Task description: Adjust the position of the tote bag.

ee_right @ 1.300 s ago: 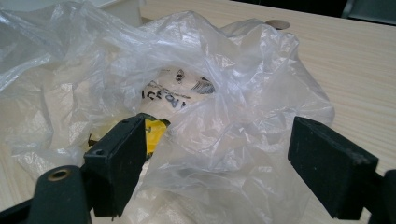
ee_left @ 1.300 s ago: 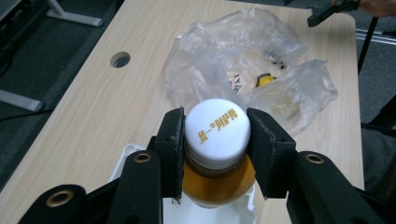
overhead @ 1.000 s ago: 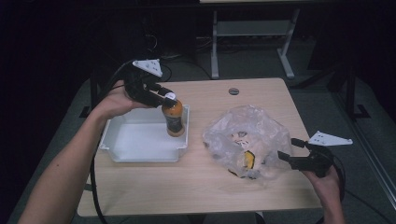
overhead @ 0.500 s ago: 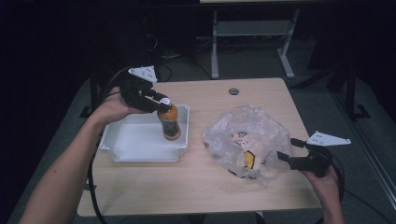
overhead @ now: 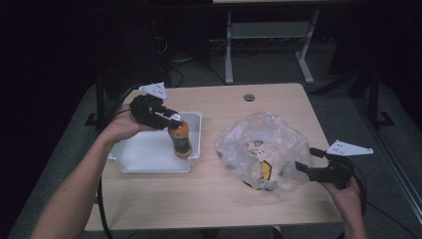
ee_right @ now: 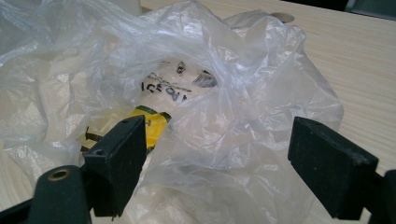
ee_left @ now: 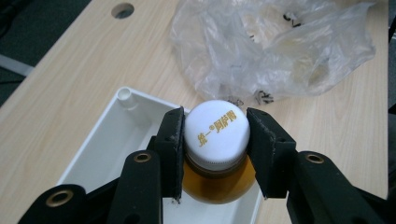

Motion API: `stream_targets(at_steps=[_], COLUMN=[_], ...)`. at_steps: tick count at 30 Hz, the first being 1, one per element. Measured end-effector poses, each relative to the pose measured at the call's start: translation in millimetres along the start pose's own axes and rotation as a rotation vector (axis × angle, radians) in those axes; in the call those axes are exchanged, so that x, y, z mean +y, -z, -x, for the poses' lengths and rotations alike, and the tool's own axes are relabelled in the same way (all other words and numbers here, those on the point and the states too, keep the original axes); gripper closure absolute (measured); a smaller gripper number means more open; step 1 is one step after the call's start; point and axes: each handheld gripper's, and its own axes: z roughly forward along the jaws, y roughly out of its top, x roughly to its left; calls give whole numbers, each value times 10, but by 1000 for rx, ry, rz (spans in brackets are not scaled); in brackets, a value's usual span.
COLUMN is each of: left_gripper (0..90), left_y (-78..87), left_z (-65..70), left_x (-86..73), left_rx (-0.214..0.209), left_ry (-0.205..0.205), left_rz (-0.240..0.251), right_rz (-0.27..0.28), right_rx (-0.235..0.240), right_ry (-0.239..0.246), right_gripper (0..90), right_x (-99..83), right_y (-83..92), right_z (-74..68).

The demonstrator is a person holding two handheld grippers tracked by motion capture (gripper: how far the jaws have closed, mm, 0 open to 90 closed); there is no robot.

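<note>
Gripping a bottle of amber drink (overhead: 180, 139) by its white cap (ee_left: 216, 133), the left claw (overhead: 171, 119) has its two black jaws pressed against opposite sides of the cap (gold lettering shows on the cap's top in the left gripper view). The bottle hangs below the claw, upright, with its lower end inside the white plastic tray (overhead: 144, 157), at the tray's right end; whether the base touches the tray floor I cannot tell. Beyond the left claw's tips lies the bare wooden bench (ee_left: 60, 79), and farther off, a crumpled clear plastic bag (ee_left: 280, 46).

Well apart from the left claw, the right claw (overhead: 304, 169) is at the near right edge of the same bag (overhead: 259, 149), its jaws spread wide and clamped on nothing. In the right gripper view the bag's film (ee_right: 219, 112) bulges up between and ahead of the two jaws; the left jaw lies against the film while the right jaw stands clear of it. Just ahead of that left jaw, inside the bag, sits a package with a yellow end and a pale printed label (ee_right: 159, 100), seen dimly through the plastic.
</note>
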Motion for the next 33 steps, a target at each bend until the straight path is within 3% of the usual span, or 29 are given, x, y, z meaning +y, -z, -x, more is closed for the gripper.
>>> stream_targets(at_steps=[8, 14, 22, 33], left_gripper=[592, 592, 591, 591], left_y=[-133, -221, -309, -334], left_z=[-4, -17, -15, -32], left_x=[-121, -171, -209, -234], left_rx=[4, 3, 10, 9], left_ry=[38, 28, 41, 53], left_rz=[2, -22, -19, 14], right_rz=[-2, -4, -3, -5], right_rx=[-2, -2, -4, -2], right_ry=[2, 5, 7, 6], right_gripper=[191, 191, 191, 190], right_x=[-2, 1, -2, -1], right_y=[3, -10, 4, -2], right_z=[1, -3, -3, -11])
